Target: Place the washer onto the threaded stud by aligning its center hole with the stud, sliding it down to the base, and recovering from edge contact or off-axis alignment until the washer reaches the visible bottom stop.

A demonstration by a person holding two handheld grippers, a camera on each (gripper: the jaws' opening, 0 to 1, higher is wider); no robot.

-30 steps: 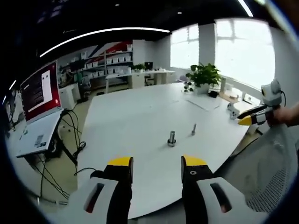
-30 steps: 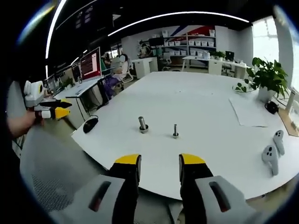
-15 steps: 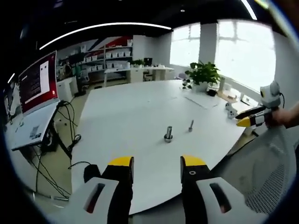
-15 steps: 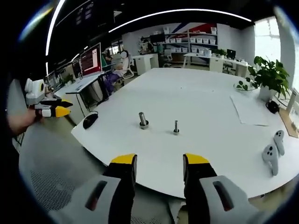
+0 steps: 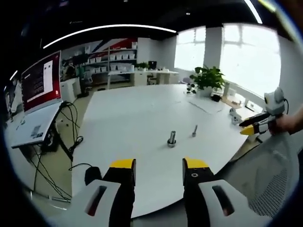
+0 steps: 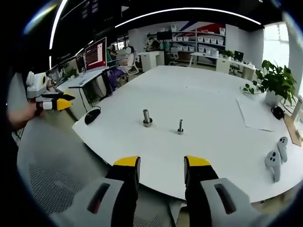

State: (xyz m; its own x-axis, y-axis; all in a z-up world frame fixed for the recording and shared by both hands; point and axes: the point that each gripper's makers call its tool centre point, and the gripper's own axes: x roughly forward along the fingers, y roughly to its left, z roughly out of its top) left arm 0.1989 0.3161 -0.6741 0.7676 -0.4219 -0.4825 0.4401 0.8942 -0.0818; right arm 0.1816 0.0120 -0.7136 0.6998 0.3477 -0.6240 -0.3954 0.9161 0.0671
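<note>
Approach step, nothing grasped; left tongs (image 5: 154, 165) and right tongs (image 6: 161, 163) both parted wide, empty, held off tabletop (image 6: 213, 109) edge; threaded stud (image 6: 180, 127) just beside thicker stud (image 6: 147, 118) mid-tabletop; washer too small to tell; next: close in, locate washer.

Little has changed on the table (image 5: 132, 118). Over the last second both cameras drifted slightly, so the whole scene shifts. In the right gripper view the left tool (image 6: 56, 101) now sits a little higher at the left edge.
</note>
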